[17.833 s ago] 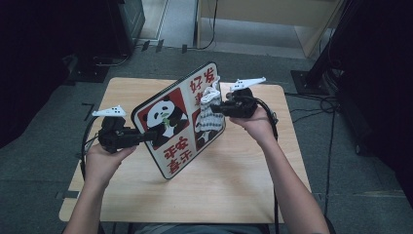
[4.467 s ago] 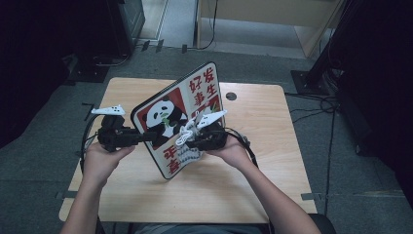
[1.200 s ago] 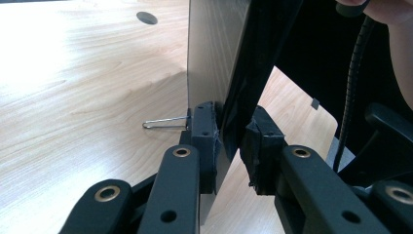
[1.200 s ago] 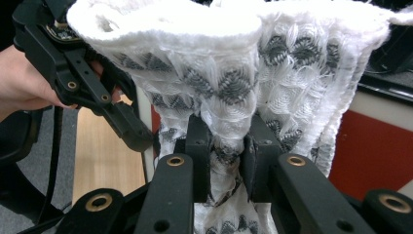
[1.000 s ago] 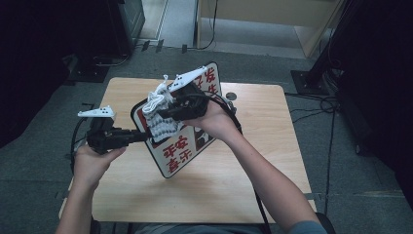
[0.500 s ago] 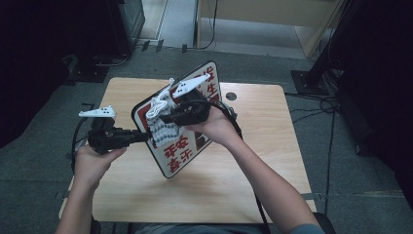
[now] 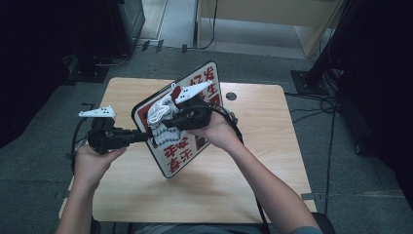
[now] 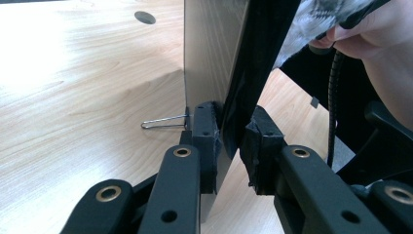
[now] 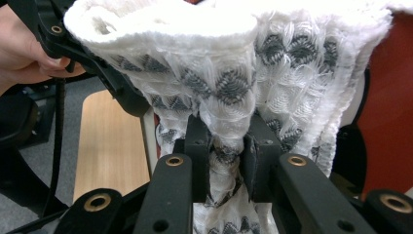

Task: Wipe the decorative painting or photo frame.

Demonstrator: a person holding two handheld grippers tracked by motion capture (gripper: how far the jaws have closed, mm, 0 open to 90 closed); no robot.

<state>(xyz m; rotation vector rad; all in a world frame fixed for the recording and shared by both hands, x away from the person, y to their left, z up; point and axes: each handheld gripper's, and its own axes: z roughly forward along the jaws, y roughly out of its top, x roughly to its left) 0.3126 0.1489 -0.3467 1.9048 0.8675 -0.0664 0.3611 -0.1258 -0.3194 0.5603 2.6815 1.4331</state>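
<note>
A red, white and black panda sign board (image 7: 195,141) stands tilted on its lower edge on the wooden table (image 7: 253,175). My left gripper (image 7: 142,137) is shut on the board's left edge; in the left gripper view the pads (image 8: 207,141) clamp the thin board edge (image 8: 214,58). My right gripper (image 7: 158,117) is shut on a bunched white and grey knitted cloth (image 7: 159,111), pressed against the board's face over the panda. In the right gripper view the cloth (image 9: 229,83) bulges above my right gripper (image 9: 227,161), with the red board (image 9: 389,97) behind.
A round cable hole (image 7: 231,96) is in the table's far side, also seen as the hole (image 8: 145,17) in the left gripper view. A thin wire stand (image 8: 163,122) sticks out behind the board. Dark equipment and cables (image 7: 321,102) surround the table on the grey floor.
Over the last second my right gripper with the cloth slid down and slightly right across the board's face. The left gripper kept its hold on the edge.
</note>
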